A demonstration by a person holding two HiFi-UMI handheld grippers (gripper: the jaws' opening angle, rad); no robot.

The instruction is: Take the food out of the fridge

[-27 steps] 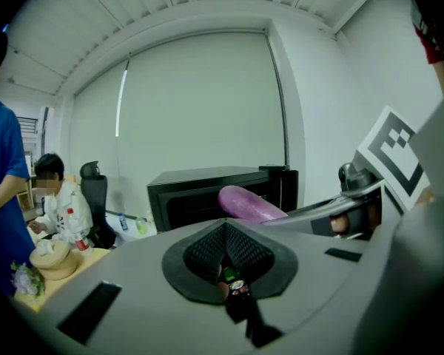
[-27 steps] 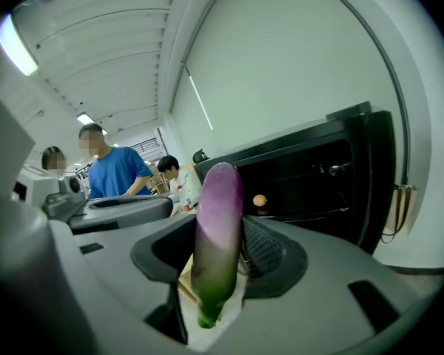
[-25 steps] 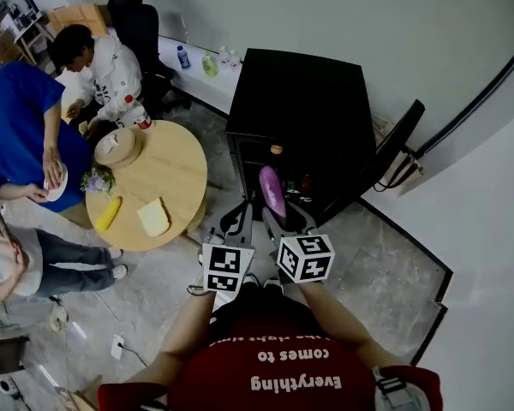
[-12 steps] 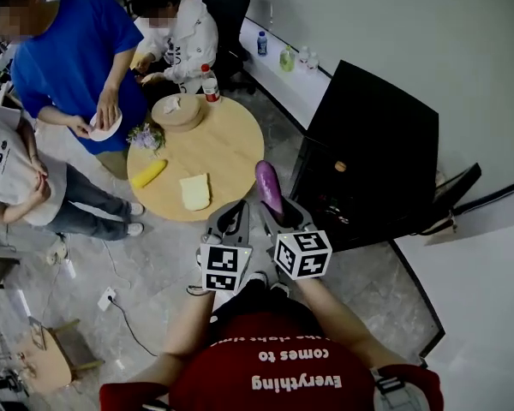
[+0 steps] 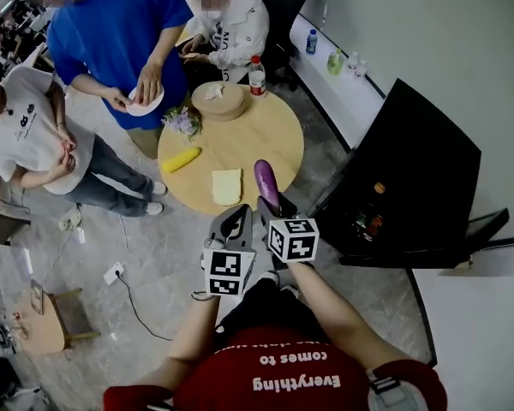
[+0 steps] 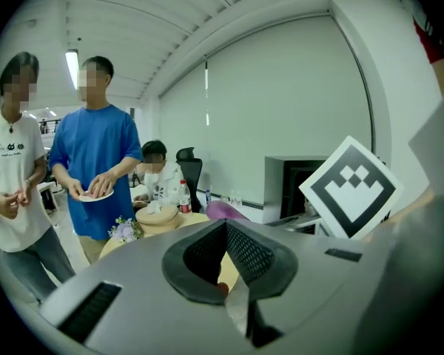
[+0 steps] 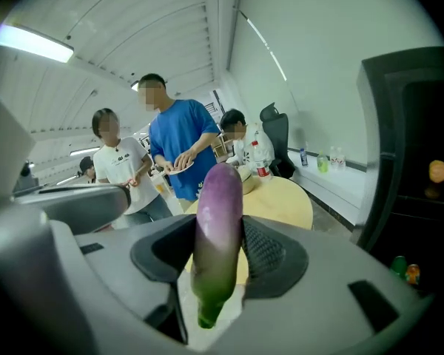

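The inside of the black fridge (image 5: 424, 165), at 3 o'clock of the tongs in the head view, is dark: an orange item (image 5: 379, 187) on a shelf is seen, and smaller things below it cannot be told apart. Three people at the far side of the round desk (image 5: 270, 135) are cut off by the top and left edges of the head view. The lower part of both tongs is covered there by their marker cubes. The right tongs (image 7: 220, 231) are held wide apart and are clamped on a purple eggplant (image 5: 266, 181); in the right gripper view its green end is sunk toward the throat between the pads, and the purple end sticks out at 12 o'clock. The eggplant is outside the fridge, seen against the near rim of the desk. The left tongs (image 6: 223, 226) are closed tip to tip, and nothing is gripped. On the desk a slice of bread (image 5: 227, 187) is seen at 9 o'clock of the eggplant, a corn cob (image 5: 181, 159) at 10 o'clock, and flowers (image 5: 182, 120), a round lidded box (image 5: 217, 99) and a bottle (image 5: 257, 75) farther off.
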